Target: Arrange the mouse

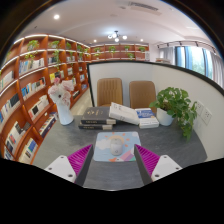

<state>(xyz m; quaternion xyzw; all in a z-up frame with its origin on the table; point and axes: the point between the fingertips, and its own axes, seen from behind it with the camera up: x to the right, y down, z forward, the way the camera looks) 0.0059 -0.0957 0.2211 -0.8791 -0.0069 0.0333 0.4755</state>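
Observation:
A pale mouse (116, 146) lies on a light mouse mat (116, 147) with a colourful print, on the grey table (70, 135). My gripper (113, 159) is held just short of the mat, its magenta pads (80, 157) spread wide to either side of the mat's near edge. The mouse sits just ahead of the fingers, midway between their lines, untouched. Nothing is held between the fingers.
A stack of books (97, 118) and an open book (130, 113) lie beyond the mat. A white vase with flowers (62, 100) stands to the left, a potted plant (176, 104) to the right. Two chairs (126, 93) and bookshelves (35, 85) are behind.

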